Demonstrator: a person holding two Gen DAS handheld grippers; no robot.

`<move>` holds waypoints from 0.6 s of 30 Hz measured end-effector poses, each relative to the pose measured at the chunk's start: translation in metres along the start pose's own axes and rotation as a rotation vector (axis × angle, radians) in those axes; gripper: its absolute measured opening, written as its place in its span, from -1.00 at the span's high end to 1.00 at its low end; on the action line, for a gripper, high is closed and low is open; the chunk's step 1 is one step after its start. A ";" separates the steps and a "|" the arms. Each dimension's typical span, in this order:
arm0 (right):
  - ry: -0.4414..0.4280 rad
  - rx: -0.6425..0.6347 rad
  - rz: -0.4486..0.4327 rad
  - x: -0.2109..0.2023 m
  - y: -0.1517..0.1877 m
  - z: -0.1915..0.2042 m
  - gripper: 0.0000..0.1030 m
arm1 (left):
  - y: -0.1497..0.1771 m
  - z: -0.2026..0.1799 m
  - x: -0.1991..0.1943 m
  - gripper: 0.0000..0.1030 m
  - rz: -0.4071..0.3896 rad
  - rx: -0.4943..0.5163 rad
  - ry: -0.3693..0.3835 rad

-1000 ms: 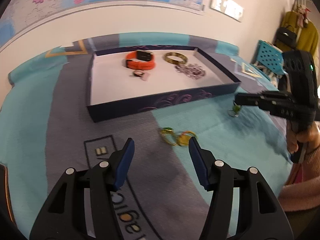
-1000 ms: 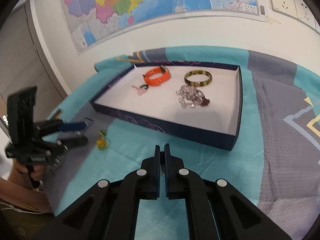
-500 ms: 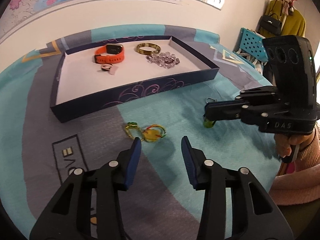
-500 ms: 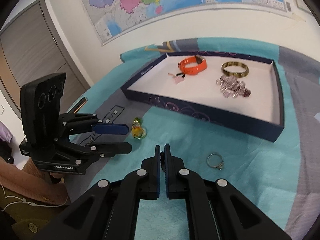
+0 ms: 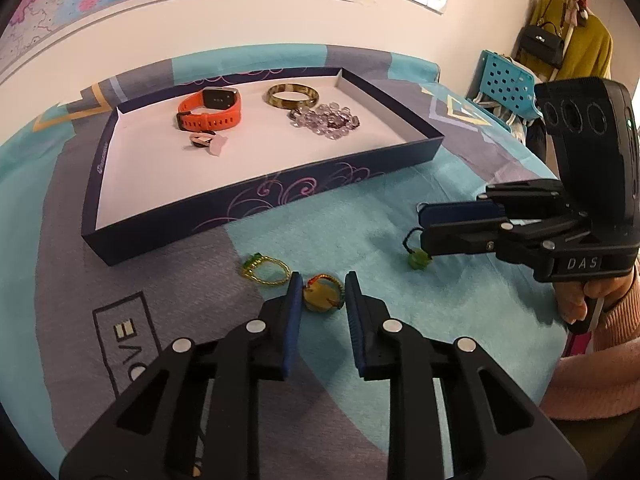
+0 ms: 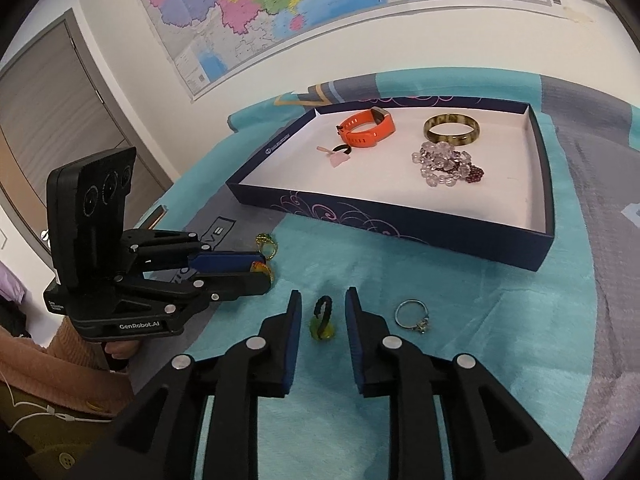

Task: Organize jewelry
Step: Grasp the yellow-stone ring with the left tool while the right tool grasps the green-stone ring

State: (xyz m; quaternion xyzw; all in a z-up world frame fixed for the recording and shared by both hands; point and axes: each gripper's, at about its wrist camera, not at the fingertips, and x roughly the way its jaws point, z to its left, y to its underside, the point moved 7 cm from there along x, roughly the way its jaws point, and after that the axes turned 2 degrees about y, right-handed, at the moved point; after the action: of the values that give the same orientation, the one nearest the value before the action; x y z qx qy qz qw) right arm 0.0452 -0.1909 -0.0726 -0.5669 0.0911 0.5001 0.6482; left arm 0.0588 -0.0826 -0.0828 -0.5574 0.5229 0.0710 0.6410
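A dark blue tray holds an orange watch, a brown bangle, a bead bracelet and a small ring with a pink tag. My left gripper is open, its fingers either side of a gold disc ring on the cloth. A green-stone gold ring lies just left of it. My right gripper is open around a green bead charm with a black loop. A silver ring lies to its right.
The tray sits on a teal and grey cloth over the table. A wall with a map stands behind. A blue chair and hanging clothes are at the far right. The person's sleeves are at the near edges.
My left gripper moved forward and narrowed around the gold disc ring. My right gripper opened from shut and now straddles the green bead charm.
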 end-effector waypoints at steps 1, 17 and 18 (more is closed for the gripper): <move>0.003 -0.001 0.000 -0.001 0.000 -0.001 0.54 | 0.001 -0.002 -0.001 0.62 0.000 0.005 -0.001; 0.074 -0.093 0.055 0.010 0.010 0.011 0.44 | 0.009 -0.008 -0.004 0.55 -0.001 0.008 0.004; 0.076 -0.096 0.058 0.010 0.010 0.012 0.56 | 0.010 -0.008 -0.004 0.55 -0.002 0.007 0.003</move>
State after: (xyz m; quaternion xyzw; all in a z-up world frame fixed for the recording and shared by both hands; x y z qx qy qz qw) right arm 0.0373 -0.1771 -0.0822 -0.6131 0.1079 0.5005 0.6017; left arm 0.0452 -0.0835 -0.0843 -0.5558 0.5236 0.0677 0.6421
